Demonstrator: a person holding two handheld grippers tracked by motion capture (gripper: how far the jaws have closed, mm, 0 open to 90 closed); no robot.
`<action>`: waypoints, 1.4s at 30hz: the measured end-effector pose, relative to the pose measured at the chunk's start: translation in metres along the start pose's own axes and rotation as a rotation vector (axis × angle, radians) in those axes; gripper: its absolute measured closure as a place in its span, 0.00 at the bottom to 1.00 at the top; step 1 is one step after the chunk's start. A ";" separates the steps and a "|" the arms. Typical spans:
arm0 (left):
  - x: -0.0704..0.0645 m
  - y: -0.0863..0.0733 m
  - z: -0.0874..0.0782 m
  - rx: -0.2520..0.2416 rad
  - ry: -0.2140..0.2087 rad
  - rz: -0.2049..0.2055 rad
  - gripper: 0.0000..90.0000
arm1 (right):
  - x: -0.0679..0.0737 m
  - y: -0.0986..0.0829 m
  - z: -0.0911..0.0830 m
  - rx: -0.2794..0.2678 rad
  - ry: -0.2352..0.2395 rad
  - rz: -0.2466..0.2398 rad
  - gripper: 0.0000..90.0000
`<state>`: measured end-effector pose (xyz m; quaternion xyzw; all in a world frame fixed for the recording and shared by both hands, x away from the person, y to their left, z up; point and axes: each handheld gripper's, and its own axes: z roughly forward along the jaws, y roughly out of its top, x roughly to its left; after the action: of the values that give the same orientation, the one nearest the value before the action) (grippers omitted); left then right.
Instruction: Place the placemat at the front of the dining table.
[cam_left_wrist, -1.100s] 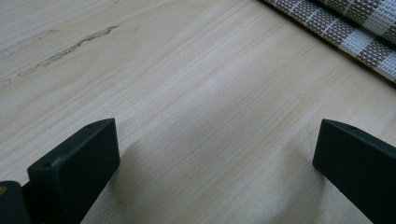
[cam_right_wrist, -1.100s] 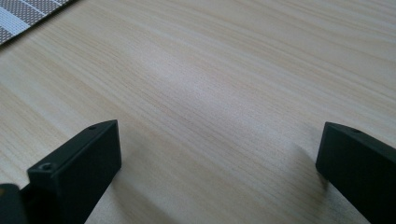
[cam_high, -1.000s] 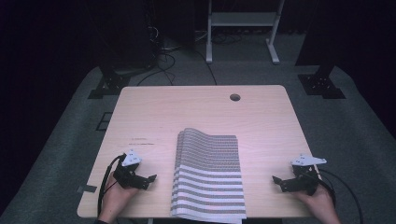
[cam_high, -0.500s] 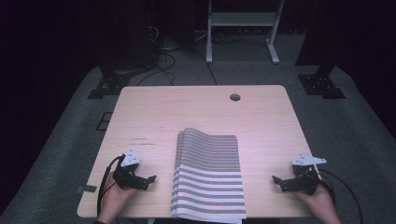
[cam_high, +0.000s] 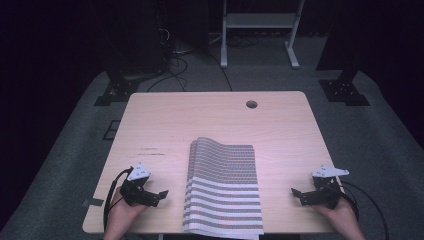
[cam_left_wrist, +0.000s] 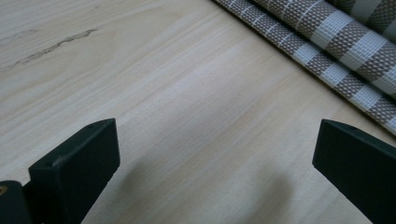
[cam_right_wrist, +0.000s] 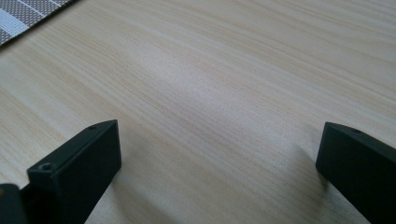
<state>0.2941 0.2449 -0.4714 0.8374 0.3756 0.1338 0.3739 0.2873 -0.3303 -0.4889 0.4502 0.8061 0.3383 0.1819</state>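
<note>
A folded striped cloth (cam_high: 224, 187), grey-brown with white bands, lies in the middle of the wooden table (cam_high: 210, 125) and reaches its near edge. My left gripper (cam_high: 159, 195) rests on the table left of the cloth, open, jaws pointing at it with nothing between them. My right gripper (cam_high: 297, 193) rests to the cloth's right, open and empty too. The left gripper view has the cloth's folded edge (cam_left_wrist: 336, 51) at upper right beyond my left gripper (cam_left_wrist: 215, 154). A cloth corner (cam_right_wrist: 28, 16) sits at upper left in the right gripper view, far from my right gripper (cam_right_wrist: 217, 154).
A round cable hole (cam_high: 251, 104) is in the table's far right part. Dark floor surrounds the table, with a white frame stand (cam_high: 257, 30) and black stand feet (cam_high: 345, 92) behind it. Cables trail from each gripper over the near edge.
</note>
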 end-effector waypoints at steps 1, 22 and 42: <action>-0.001 0.001 -0.001 -0.002 -0.002 -0.001 0.00 | 0.000 0.000 0.000 0.000 0.000 0.001 0.00; -0.023 0.017 -0.007 -0.014 -0.048 0.007 0.00 | 0.001 0.000 0.000 0.000 -0.003 0.003 0.00; -0.039 0.047 -0.005 -0.064 -0.122 0.020 0.00 | 0.001 0.000 0.000 0.000 -0.003 0.003 0.00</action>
<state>0.2902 0.1988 -0.4310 0.8355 0.3391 0.0981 0.4212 0.2872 -0.3297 -0.4889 0.4521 0.8051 0.3379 0.1826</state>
